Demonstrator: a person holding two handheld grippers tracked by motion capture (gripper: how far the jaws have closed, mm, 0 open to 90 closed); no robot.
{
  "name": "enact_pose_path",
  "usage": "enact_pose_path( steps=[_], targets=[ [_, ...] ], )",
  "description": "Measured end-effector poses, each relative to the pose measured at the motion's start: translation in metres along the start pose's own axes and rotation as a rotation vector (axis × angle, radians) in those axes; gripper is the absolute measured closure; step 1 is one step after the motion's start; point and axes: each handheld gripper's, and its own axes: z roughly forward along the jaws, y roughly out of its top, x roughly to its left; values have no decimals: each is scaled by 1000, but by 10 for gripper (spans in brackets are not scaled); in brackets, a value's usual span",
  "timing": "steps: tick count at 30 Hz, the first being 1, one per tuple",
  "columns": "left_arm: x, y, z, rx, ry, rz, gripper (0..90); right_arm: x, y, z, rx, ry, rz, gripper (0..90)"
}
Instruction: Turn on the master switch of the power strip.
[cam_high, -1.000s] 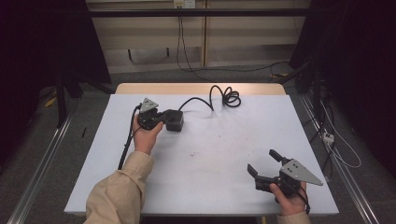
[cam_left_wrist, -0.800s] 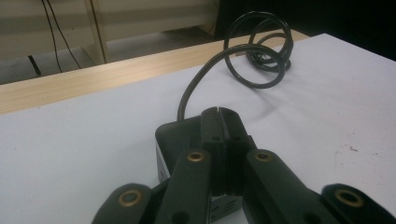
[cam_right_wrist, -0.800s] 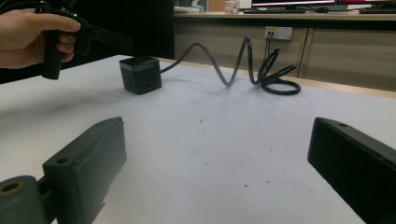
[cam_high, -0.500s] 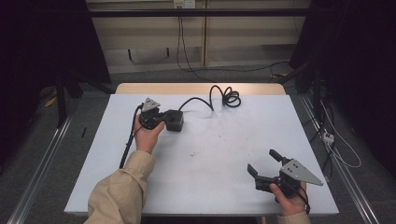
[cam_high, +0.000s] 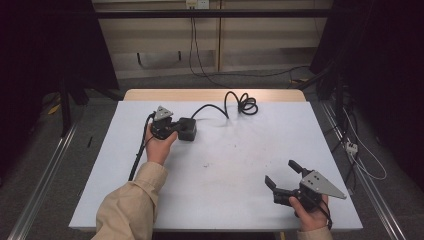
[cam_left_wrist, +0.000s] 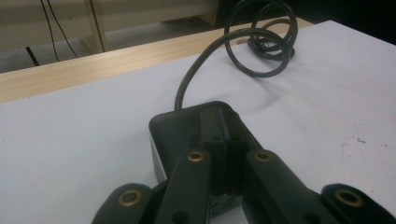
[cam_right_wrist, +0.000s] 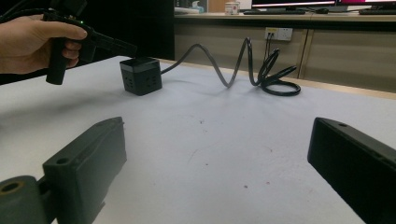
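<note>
A black cube-shaped power socket (cam_high: 187, 129) sits on the white table (cam_high: 235, 165) at the back left. Its black cable (cam_high: 235, 102) coils toward the far edge. My left gripper (cam_high: 176, 126) is shut, and its joined tips rest over the cube's top (cam_left_wrist: 177, 130); whether they touch it I cannot tell. In the left gripper view the two jaws meet at the left gripper's tips (cam_left_wrist: 220, 116) with nothing between them. My right gripper (cam_high: 280, 172) stands open near the front right corner, pointing toward the cube (cam_right_wrist: 140, 74), its wide gap holding nothing.
A wooden strip (cam_high: 215, 95) runs along the table's far edge, with a low wall and hanging cables behind it. Metal rails (cam_high: 45, 170) lie on the floor at both sides. Loose wires and a small plug (cam_high: 351, 146) lie on the floor at the right.
</note>
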Motion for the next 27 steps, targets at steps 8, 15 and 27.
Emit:
enact_pose_path(
  steps=[8, 15, 27],
  targets=[
    [0, -1, 1, 7, 5, 5, 900, -1, 0, 0, -2, 0, 0, 38],
    [0, -1, 1, 17, 8, 8, 900, -1, 0, 0, -1, 0, 0, 38],
    [1, -2, 1, 18, 0, 29, 900, 0, 0, 0, 0, 1, 0, 39]
  ],
)
